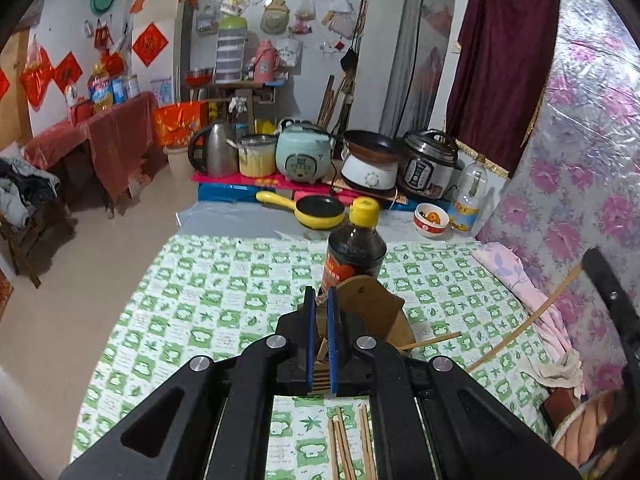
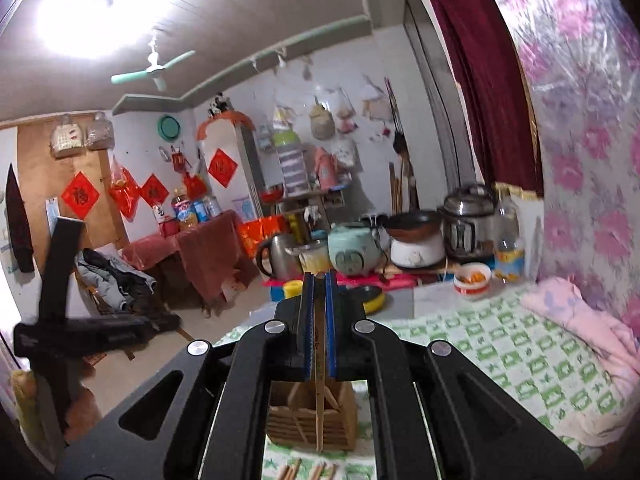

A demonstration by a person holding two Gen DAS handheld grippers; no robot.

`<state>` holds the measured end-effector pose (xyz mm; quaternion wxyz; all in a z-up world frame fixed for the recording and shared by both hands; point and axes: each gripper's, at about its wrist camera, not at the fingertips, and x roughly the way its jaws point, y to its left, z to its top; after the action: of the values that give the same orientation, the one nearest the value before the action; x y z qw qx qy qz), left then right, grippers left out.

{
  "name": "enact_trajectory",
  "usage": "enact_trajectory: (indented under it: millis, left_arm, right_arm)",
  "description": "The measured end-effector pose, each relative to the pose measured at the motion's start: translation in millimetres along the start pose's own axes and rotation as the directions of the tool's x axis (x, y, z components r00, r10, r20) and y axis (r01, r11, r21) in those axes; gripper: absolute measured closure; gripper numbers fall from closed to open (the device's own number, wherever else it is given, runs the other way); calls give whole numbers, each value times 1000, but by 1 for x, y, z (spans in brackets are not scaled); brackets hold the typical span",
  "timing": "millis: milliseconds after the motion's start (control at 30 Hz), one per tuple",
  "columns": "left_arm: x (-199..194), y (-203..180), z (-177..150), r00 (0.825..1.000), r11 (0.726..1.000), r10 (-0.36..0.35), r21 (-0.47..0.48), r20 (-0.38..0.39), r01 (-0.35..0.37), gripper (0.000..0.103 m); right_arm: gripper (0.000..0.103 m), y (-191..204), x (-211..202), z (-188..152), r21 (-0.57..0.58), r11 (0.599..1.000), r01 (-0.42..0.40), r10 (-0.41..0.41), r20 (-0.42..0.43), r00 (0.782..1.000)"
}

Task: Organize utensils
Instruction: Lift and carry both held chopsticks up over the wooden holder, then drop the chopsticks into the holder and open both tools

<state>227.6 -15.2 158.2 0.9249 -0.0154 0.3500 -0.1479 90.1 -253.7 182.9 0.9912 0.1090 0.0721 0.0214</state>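
Observation:
A wooden utensil holder [image 1: 376, 312] stands on the green checked tablecloth [image 1: 208, 300]. My left gripper [image 1: 321, 300] is shut on the holder's near wall. A long chopstick [image 1: 528, 316] slants down toward the holder from the right. My right gripper [image 2: 319, 280] is shut on that chopstick [image 2: 319, 412] and holds it upright over the holder [image 2: 312, 420]. Several more chopsticks [image 1: 348, 444] lie on the cloth in front of the holder; they also show in the right wrist view [image 2: 308, 470].
A dark sauce bottle [image 1: 354, 248] with a yellow cap stands just behind the holder. A yellow pan [image 1: 316, 210], a bowl [image 1: 431, 220], and cookers stand at the far end. A pink cloth [image 1: 532, 304] lies along the right wall.

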Motion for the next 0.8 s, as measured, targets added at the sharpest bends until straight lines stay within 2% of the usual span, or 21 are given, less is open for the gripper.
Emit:
enact_trajectory:
  millis: [233, 333, 433, 467, 500, 567, 667, 767, 800]
  left_arm:
    - [33, 3, -10, 999, 1000, -26, -8, -35, 26, 97]
    - [44, 4, -13, 998, 999, -45, -13, -38, 45, 97]
    - [52, 7, -16, 998, 998, -57, -31, -39, 56, 96]
    - [54, 8, -17, 998, 998, -59, -37, -37, 57, 90]
    - [55, 11, -19, 997, 997, -68, -46, -33, 67, 73]
    - [53, 15, -21, 997, 995, -75, -66, -9, 74, 54]
    - [46, 19, -24, 997, 995, -70, -70, 14, 71, 50]
    - [37, 23, -28, 996, 993, -79, -90, 33, 82, 43]
    - [34, 25, -29, 996, 992, -78, -95, 40, 82, 38]
  right_arm:
    - [97, 37, 21, -22, -73, 994, 81, -70, 138, 988]
    - [97, 42, 37, -32, -97, 992, 87, -73, 137, 988]
    - [96, 43, 56, -46, -124, 989, 80, -68, 94, 993]
    - [96, 43, 60, -51, -136, 987, 86, -76, 83, 994]
    - [94, 41, 62, -54, -137, 986, 98, -87, 82, 993]
    - [88, 36, 60, -56, -118, 989, 90, -81, 72, 994]
    - [86, 30, 45, -50, -94, 992, 79, -70, 93, 993]
    - [76, 24, 22, -45, -70, 996, 64, -55, 117, 992]
    - [70, 22, 18, -45, -65, 996, 61, -53, 117, 992]
